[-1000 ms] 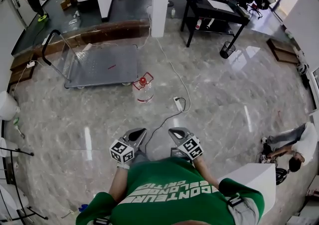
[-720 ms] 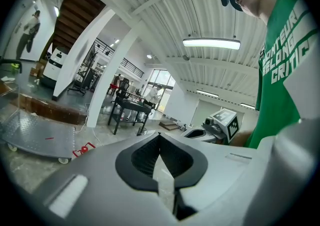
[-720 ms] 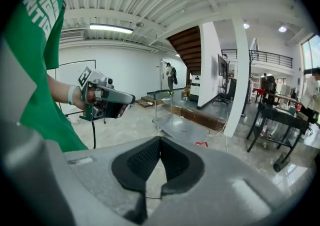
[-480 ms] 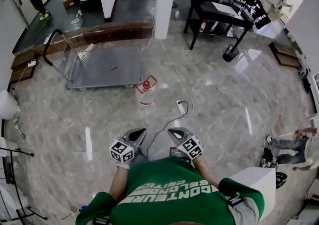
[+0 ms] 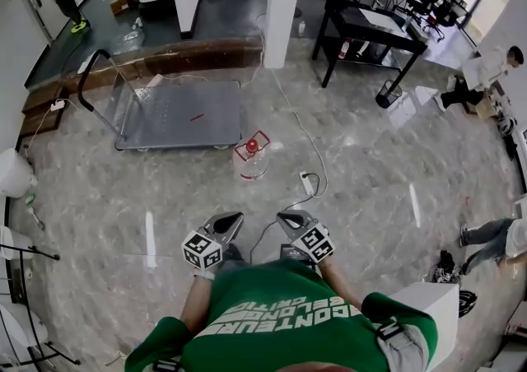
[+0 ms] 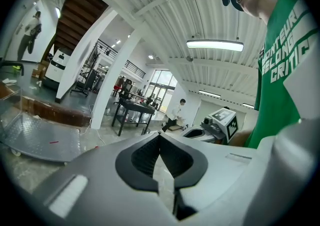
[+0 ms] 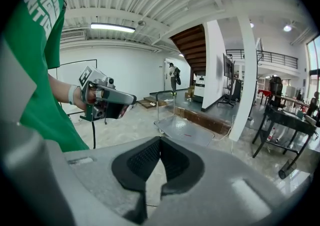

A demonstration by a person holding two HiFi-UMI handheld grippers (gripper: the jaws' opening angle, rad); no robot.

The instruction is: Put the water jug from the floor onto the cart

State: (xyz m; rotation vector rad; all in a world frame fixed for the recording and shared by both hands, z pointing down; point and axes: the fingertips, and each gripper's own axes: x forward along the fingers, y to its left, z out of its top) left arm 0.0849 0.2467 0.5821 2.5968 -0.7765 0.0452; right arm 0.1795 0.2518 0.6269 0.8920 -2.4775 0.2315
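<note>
Item 1: left hand-held gripper [image 5: 228, 220]. Jaws closed tip to tip, nothing between them; carried low in front of the person's chest, pointing ahead

Item 2: right hand-held gripper [image 5: 288, 219]. Jaws likewise pressed together and empty; held beside the left one, the two near each other but apart

Item 3: water jug [image 5: 250, 158]. Clear body, red cap, red handle frame; upright on the floor [image 5: 370, 165], straight ahead of both hand-held grippers and roughly midway between their lines, well apart from either. Touched by nothing

Item 4: cart [image 5: 177, 115]. Flat grey platform with a black push handle [image 5: 92, 66] at its far-left end; lies beyond the jug, ahead and to the left of the left hand-held gripper. Its near right corner is just beside the jug. The deck carries only a small red mark

Item 5: power strip [image 5: 309, 183] with white cable. On the floor ahead of the right hand-held gripper, a little to the right of the jug

Progress: judged at the approach stage. Nothing of the task proper is done: jug not gripped, not lifted, not on the cart. Left to do: close the distance, open the jaws, take hold of the jug, raise it, carry it over the deck edge, set it down upright, release
</note>
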